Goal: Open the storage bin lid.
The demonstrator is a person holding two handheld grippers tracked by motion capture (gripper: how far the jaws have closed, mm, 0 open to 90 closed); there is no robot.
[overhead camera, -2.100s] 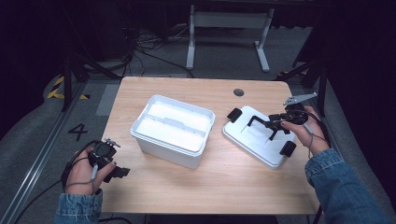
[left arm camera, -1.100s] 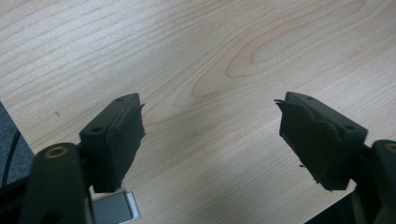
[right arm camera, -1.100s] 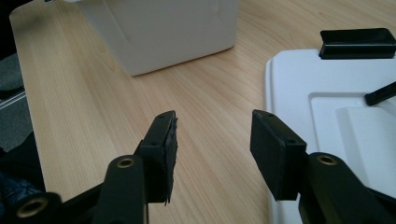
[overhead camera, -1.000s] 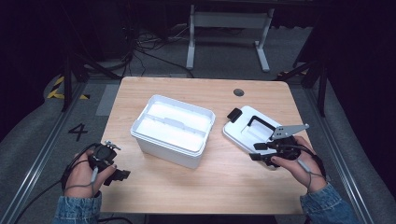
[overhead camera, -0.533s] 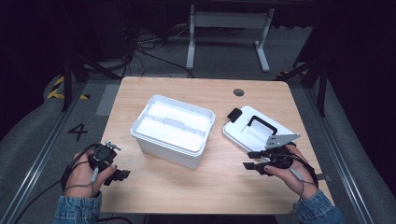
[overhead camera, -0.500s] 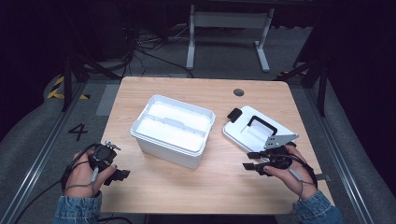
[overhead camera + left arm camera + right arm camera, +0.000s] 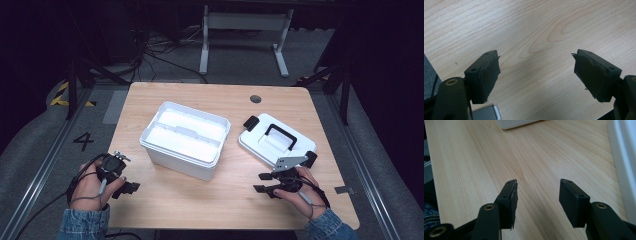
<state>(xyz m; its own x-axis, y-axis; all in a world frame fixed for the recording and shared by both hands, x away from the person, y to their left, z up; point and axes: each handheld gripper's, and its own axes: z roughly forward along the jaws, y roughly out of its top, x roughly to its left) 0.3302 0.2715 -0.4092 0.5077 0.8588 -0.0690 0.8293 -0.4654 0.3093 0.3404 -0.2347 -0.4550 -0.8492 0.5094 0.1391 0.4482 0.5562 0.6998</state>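
High view: the wooden counter (image 7: 175, 200) carries an open white storage box (image 7: 185, 138) near its middle and, just to the right of it and apart, the box's white lid (image 7: 275, 142), lying flat with its black handle (image 7: 280, 134) upward and black latches at two corners. The box is judged to be stiff moulded plastic, light while empty, with smooth walls that could slip between pads; its rim or the centre divider would be the surer hold. The lid is judged light and rigid too, and is best taken by the raised handle, since its flat edges lie close to the counter. The right gripper (image 7: 263, 182) is held low at the near right, just short of the lid's near corner, jaws spread and empty. The left gripper (image 7: 131, 187) rests at the near left edge, well apart from the box, jaws also spread with nothing between them.

The right gripper view shows the lid's white edge (image 7: 624, 162) along its right side and a corner of the box at the top. The left gripper view gives bare wood grain between the pads (image 7: 590, 72).
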